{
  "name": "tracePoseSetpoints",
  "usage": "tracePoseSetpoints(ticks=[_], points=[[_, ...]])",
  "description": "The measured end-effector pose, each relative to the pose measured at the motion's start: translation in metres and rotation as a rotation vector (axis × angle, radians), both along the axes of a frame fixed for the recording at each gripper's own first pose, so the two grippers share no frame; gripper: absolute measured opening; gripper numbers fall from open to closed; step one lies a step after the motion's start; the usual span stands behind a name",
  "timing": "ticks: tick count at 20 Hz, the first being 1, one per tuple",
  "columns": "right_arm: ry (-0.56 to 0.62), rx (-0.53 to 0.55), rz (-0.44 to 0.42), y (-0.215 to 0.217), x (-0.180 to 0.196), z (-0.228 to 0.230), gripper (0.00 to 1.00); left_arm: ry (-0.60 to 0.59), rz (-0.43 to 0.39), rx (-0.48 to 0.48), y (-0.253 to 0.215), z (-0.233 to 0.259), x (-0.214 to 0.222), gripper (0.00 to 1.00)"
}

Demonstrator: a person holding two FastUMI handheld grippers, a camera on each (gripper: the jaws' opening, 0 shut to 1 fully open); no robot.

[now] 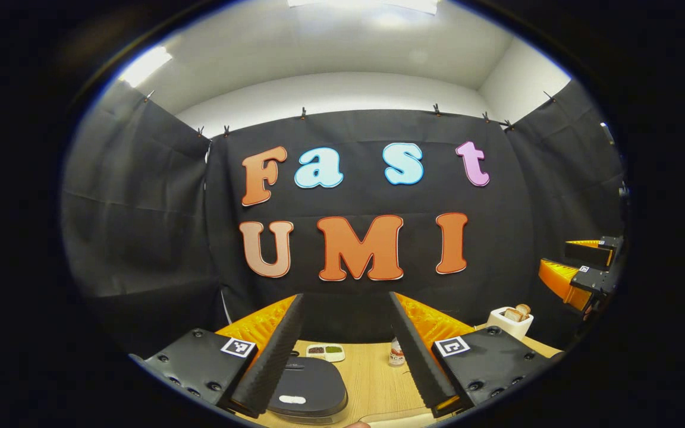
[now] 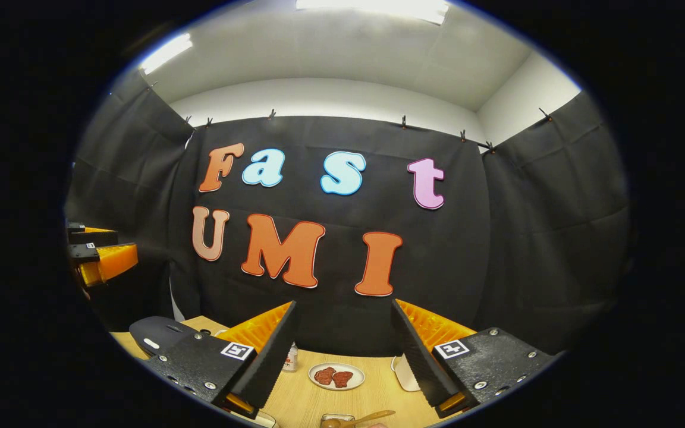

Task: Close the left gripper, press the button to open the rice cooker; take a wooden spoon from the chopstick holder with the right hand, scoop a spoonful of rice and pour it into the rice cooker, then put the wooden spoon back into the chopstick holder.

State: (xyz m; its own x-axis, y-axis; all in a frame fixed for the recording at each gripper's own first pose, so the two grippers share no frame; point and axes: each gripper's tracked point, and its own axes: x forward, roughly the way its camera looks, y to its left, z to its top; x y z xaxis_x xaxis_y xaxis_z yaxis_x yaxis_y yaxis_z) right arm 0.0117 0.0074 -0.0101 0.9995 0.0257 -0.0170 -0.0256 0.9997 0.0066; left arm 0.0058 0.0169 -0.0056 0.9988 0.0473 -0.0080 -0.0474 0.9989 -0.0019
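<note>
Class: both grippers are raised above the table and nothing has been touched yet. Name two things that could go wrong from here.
1. The left gripper is open; unless closed first, its fingers may straddle the rice cooker button rather than press it.
2. A small bottle stands near the cooker; a careless descent could topple it.

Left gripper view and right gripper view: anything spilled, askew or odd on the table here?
Nothing stands out. The rice cooker sits shut on the table, the small plate lies flat with its food on it, and both tools, left and right, hang open and empty.
</note>
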Motion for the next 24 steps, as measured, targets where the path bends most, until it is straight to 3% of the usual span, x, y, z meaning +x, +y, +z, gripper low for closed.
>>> tracePoseSetpoints(ticks=[5, 12, 15, 19, 22, 24], points=[[0.023, -0.001, -0.017, -0.007, -0.002, -0.009, 0.95, 0.005, 0.026, 0.019, 0.019, -0.001, 0.004, 0.91], [0.061, -0.004, -0.052, -0.017, -0.002, -0.025, 0.95, 0.065, 0.109, 0.046, 0.083, -0.023, 0.017, 0.92], [0.084, -0.009, -0.071, -0.025, 0.003, -0.037, 0.95, 0.142, 0.091, 0.029, 0.092, -0.048, 0.025, 0.73], [0.11, -0.011, -0.101, -0.045, -0.008, -0.05, 0.95, 0.341, 0.061, -0.045, 0.096, -0.101, 0.033, 0.06], [0.136, -0.007, -0.125, -0.053, -0.007, -0.062, 0.95, 0.539, 0.062, -0.091, 0.103, -0.152, 0.033, 0.07], [0.16, -0.009, -0.144, -0.061, -0.008, -0.073, 0.95, 0.665, 0.038, -0.149, 0.097, -0.178, 0.035, 0.02]])
